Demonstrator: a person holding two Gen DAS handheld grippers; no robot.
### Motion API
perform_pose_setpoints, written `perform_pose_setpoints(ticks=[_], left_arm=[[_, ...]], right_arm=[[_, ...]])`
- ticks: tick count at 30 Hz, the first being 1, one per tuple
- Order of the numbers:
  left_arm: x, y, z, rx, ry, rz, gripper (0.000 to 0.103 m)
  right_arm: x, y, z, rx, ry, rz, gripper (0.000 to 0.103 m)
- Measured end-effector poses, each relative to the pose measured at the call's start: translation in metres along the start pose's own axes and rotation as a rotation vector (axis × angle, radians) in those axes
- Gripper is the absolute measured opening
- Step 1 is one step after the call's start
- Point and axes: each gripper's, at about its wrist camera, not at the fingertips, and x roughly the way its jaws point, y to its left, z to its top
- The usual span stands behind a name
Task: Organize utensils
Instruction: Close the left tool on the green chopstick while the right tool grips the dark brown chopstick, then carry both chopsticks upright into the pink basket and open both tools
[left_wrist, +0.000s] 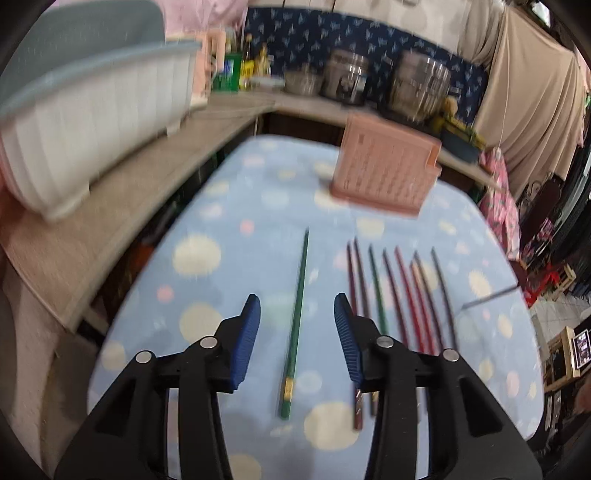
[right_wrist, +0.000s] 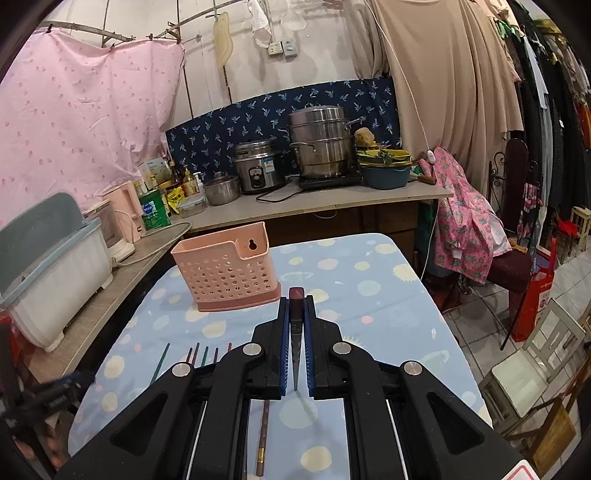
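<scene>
Left wrist view shows the left tool (left_wrist: 297, 338) standing wide and empty above a green chopstick (left_wrist: 295, 325) lying on the desk (left_wrist: 229, 221) at frame centre, while the right tool (right_wrist: 296, 325) pinches a dark chopstick (right_wrist: 296, 332), basket (right_wrist: 225, 273) upper left.

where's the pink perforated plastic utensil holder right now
The pink perforated plastic utensil holder stands upright at the far end of the blue dotted tablecloth, left of centre in the right wrist view, beyond the row of chopsticks.
</scene>
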Motion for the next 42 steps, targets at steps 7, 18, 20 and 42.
perform_pose_setpoints(ticks=[7,18,20,42], left_arm=[[0.037,0.001,-0.043,0.005,0.111,0.000,0.039],[0.049,0.000,-0.058,0.020,0.161,-0.025,0.007],[0.044,-0.001,-0.055,0.014,0.151,-0.027,0.007],[-0.050,-0.050,0.204,0.056,-0.306,-0.083,0.007]], right_arm=[[-0.005,0.000,-0.004,0.012,0.004,0.003,0.007],[-0.007,0.000,-0.007,0.017,0.007,-0.002,0.007],[-0.007,0.000,-0.007,0.014,0.006,-0.003,0.007],[0.048,0.007,0.122,0.080,-0.114,0.146,0.007]])
